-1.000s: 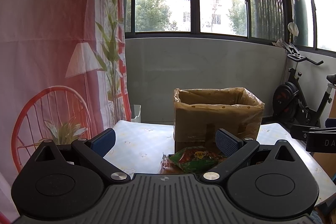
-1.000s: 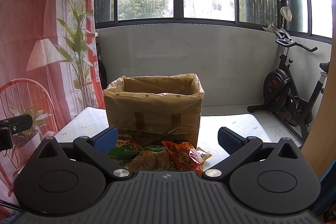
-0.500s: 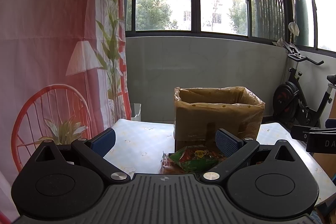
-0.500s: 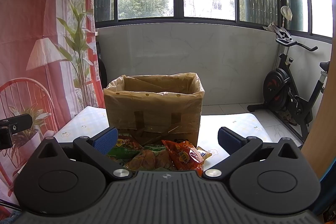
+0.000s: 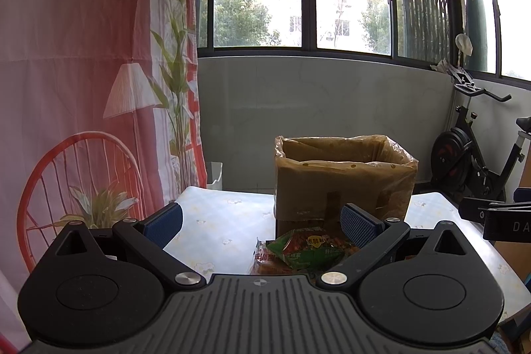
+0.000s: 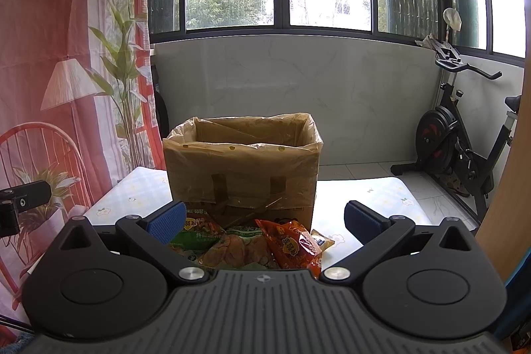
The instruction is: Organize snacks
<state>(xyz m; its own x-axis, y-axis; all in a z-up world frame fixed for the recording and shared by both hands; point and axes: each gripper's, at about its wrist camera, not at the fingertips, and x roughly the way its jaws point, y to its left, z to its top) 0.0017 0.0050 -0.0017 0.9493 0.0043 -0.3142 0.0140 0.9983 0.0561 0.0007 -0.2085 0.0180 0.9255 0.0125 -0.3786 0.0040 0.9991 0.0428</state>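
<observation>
A brown cardboard box [image 5: 345,184] [image 6: 244,175] lined with clear plastic stands open on the table. Several snack packets lie in front of it: a green packet [image 5: 310,249] [image 6: 195,229], an orange-red packet [image 6: 292,243], a yellowish chip packet [image 6: 235,251] and a small packet [image 6: 322,242]. My left gripper [image 5: 262,221] hovers open above the table, the green packet just inside its right finger. My right gripper [image 6: 264,219] hangs open over the pile of packets. Neither holds anything. The box's inside is hidden from both views.
The table [image 5: 219,221] [image 6: 375,198] has a pale flowered cloth. A printed curtain [image 5: 83,88] hangs at the left. An exercise bike [image 6: 458,148] stands at the right by the wall. The right gripper's body [image 5: 497,216] shows at the left view's right edge.
</observation>
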